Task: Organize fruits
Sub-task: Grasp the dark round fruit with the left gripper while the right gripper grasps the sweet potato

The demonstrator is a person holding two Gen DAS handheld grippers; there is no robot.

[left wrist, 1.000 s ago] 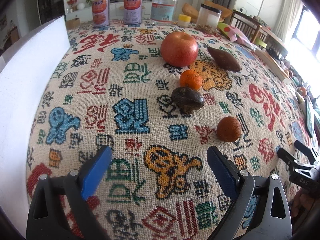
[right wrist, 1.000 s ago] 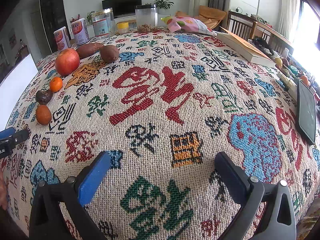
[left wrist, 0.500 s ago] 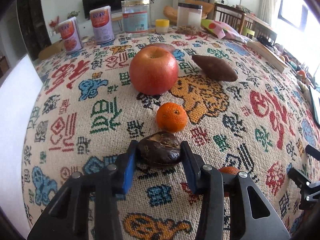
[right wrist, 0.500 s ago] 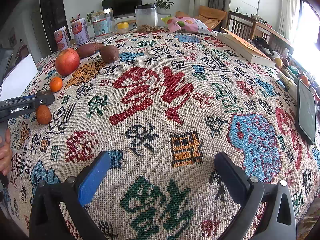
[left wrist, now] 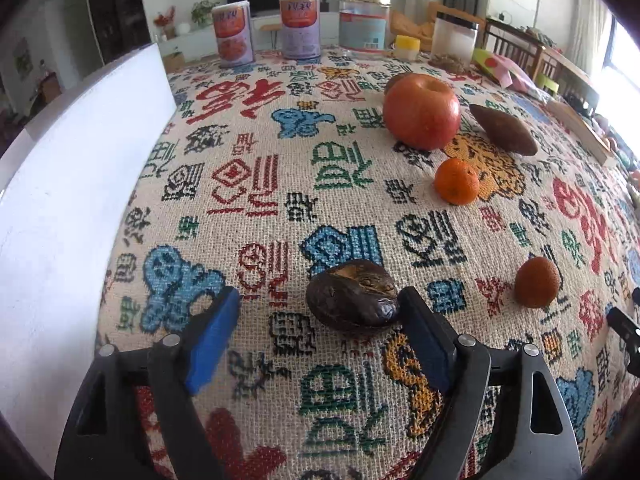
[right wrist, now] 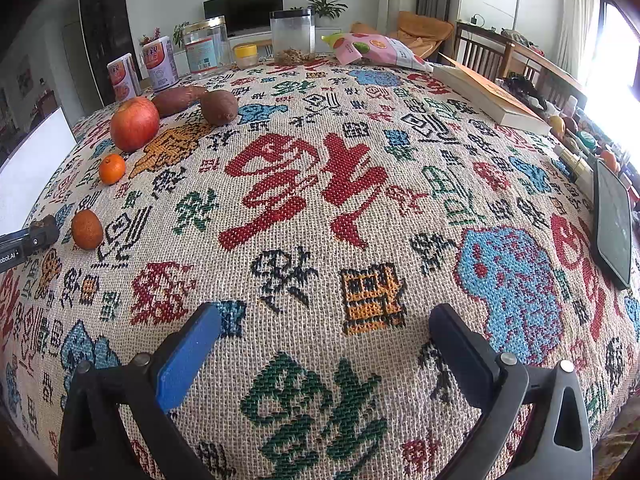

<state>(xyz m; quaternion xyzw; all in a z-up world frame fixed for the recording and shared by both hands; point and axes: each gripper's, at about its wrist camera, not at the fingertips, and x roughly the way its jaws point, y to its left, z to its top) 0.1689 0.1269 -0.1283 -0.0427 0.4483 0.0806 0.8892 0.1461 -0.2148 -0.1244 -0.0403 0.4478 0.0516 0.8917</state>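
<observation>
A dark wrinkled fruit (left wrist: 354, 298) lies on the patterned tablecloth (left wrist: 256, 184) between my left gripper's (left wrist: 320, 316) blue pads, touching the right pad; the jaws stand open. A red apple (left wrist: 421, 111), a small orange (left wrist: 457, 181), a duller orange (left wrist: 536, 282) and a brown sweet potato (left wrist: 503, 129) lie beyond. My right gripper (right wrist: 326, 334) is open and empty over the cloth. In its view the apple (right wrist: 134, 123), the oranges (right wrist: 111, 168) (right wrist: 87, 229) and two sweet potatoes (right wrist: 218, 107) lie far left.
A white board (left wrist: 68, 184) runs along the table's left side. Cans (left wrist: 233, 34) and jars (left wrist: 364, 24) stand at the back edge. A snack bag (right wrist: 376, 50), a book (right wrist: 490, 96) and a phone (right wrist: 612, 224) lie on the right side.
My left gripper closed on the dark fruit half a second ago; now its jaws have opened and the fruit lies on the cloth nearer the white board.
</observation>
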